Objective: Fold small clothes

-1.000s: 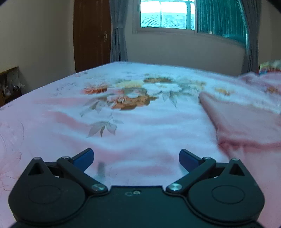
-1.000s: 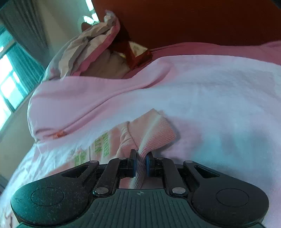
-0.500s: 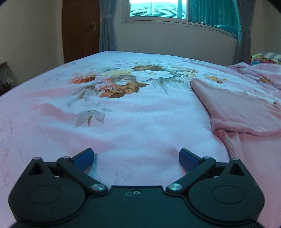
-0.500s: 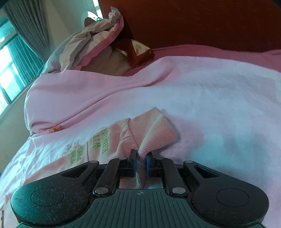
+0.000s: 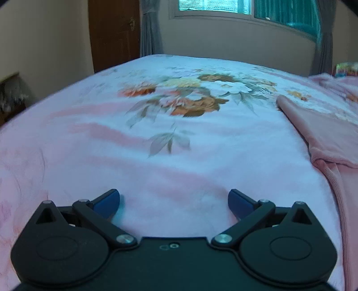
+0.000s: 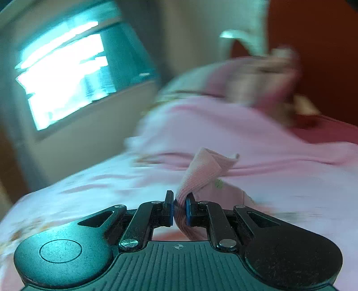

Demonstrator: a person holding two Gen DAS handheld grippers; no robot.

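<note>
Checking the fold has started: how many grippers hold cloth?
1. The right gripper pinches the pink garment's ribbed edge; the left gripper is open over the blanket.

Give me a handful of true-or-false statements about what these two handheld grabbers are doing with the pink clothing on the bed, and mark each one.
1. The right gripper is clamped on a ribbed edge of the pink garment. True.
2. The left gripper is holding cloth too. False: its jaws stand wide apart with nothing between them, only the floral bedspread beyond.
3. In the left wrist view, the pink garment lies at the right side of the bed. True.
4. The bedspread is plain white. False: it is pink and white with a large flower print.
5. A window shows beyond the far end of the bed. True.
</note>
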